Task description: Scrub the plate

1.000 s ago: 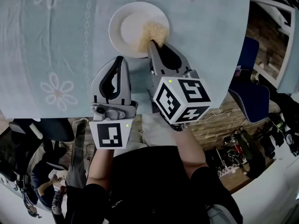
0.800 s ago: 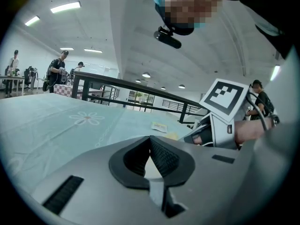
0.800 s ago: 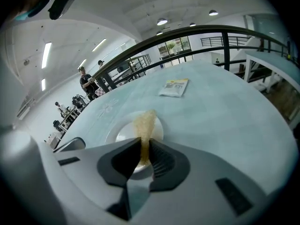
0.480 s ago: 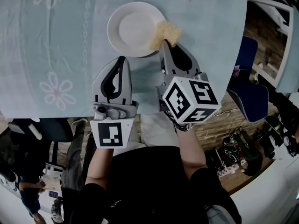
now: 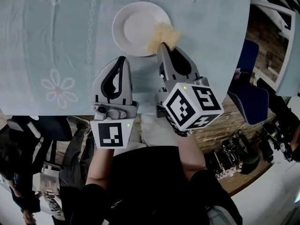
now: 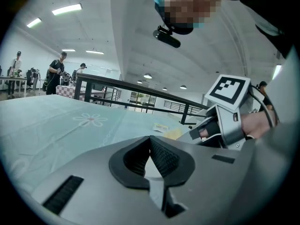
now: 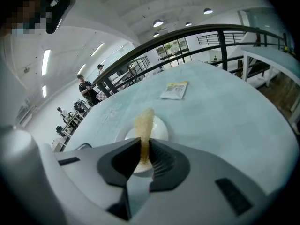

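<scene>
My left gripper (image 5: 121,60) hangs just short of the plate (image 5: 131,29) with its jaws pressed together on nothing, my right gripper (image 5: 161,46) pinches a tan scrub pad (image 5: 165,34) at the plate's right rim, and beyond the plate lies a packet (image 7: 174,90) whose print I cannot read.

The plate (image 5: 136,25) is smooth, glossy white, like glazed ceramic. The scrub pad (image 5: 165,34) looks coarse, fibrous and tan. The desk cloth (image 5: 56,41) is matt, pale blue-green fabric with faint woven flowers. The left tongs (image 5: 121,60) and right tongs (image 5: 160,46) have matt grey plastic shells and black ribbed pads (image 7: 161,161).
</scene>
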The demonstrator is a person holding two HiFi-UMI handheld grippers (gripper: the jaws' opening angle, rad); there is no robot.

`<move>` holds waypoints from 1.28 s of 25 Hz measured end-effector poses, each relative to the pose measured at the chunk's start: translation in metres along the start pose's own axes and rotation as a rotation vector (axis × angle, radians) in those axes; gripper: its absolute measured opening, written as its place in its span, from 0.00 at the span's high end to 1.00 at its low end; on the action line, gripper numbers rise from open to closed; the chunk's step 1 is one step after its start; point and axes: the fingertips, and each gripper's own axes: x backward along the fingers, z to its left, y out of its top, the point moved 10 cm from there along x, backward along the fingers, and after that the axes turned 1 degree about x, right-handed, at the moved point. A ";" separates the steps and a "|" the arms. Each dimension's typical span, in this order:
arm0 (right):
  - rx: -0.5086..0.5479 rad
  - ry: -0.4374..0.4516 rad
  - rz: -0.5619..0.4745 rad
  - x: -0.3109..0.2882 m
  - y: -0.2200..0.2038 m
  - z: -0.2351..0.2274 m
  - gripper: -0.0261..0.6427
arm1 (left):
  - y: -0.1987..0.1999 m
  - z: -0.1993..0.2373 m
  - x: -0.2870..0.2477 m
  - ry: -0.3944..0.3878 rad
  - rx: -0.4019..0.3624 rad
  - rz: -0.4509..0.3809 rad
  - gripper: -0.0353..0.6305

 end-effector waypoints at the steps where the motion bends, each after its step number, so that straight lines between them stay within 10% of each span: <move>1: -0.005 0.024 0.014 -0.003 -0.002 0.004 0.88 | 0.000 0.000 0.000 0.003 -0.001 -0.002 0.93; 14: -0.079 0.165 0.130 -0.024 -0.014 0.020 0.88 | 0.001 0.005 -0.003 0.051 0.000 0.010 0.93; 32: -0.133 0.044 0.064 0.003 -0.013 -0.026 0.88 | -0.003 -0.025 -0.025 -0.063 -0.018 0.026 0.93</move>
